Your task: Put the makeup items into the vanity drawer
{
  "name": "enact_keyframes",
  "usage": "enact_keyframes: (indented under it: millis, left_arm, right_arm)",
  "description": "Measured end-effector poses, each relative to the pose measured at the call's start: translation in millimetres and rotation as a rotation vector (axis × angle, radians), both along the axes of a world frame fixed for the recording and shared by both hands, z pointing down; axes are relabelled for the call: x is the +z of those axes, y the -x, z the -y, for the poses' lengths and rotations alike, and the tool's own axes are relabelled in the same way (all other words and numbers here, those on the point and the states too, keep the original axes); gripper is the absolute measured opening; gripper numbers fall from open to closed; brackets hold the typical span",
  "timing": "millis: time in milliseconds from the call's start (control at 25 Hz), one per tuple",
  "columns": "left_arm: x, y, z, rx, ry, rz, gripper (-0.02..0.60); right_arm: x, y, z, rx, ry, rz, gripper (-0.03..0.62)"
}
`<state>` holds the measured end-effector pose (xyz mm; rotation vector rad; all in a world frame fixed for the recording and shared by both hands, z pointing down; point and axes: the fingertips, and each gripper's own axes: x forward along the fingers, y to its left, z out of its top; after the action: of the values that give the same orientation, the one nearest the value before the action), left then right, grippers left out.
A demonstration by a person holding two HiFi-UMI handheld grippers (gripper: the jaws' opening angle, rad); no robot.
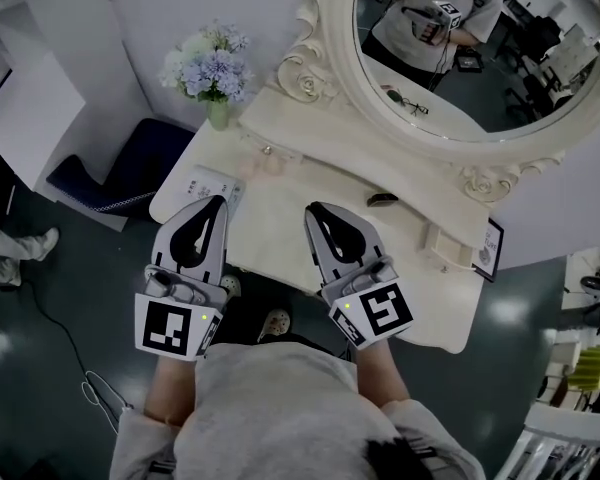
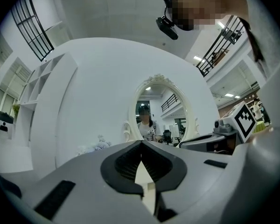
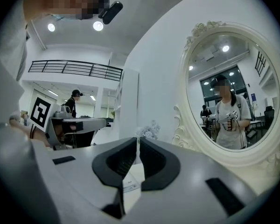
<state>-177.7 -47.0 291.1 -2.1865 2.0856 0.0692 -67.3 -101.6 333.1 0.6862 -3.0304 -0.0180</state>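
Note:
A cream vanity table stands under an oval mirror. On its top lie a small dark makeup item at the right and a flat white printed pack at the left edge. My left gripper hovers over the table's front left, shut and empty. About a hand's width to its right, my right gripper is shut too, with nothing between its fingers. Both point towards the mirror. No open drawer shows; a small knob sits on the raised back ledge.
A vase of pale blue flowers stands at the table's back left corner. A small white box and a dark-framed card sit at the right end. A dark blue stool is on the floor to the left.

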Motion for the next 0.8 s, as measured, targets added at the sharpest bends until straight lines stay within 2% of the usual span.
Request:
enact_keyframes:
  millis: [320, 520, 680, 800]
  left_arm:
    - [2.9, 28.8, 31.4, 0.085, 0.016, 0.0, 0.014]
    - [1.3, 44.2, 51.6, 0.153, -0.005, 0.004, 0.014]
    - [20.5, 55.8, 62.6, 0.213, 0.091, 0.046, 0.014]
    - [22.2, 65.3, 72.9, 0.243, 0.09, 0.051, 0.014]
  right_arm:
    - [7.3, 33.6, 26.3, 0.07, 0.013, -0.032, 0.034]
    - [13.4, 52.2, 42.2, 0.121, 0.016, -0.059, 0.034]
    - [25.3, 64.3, 58.4, 0.177, 0.05, -0.099, 0.034]
    - [39.1, 72.2, 70.3, 0.219, 0.089, -0.127, 0.034]
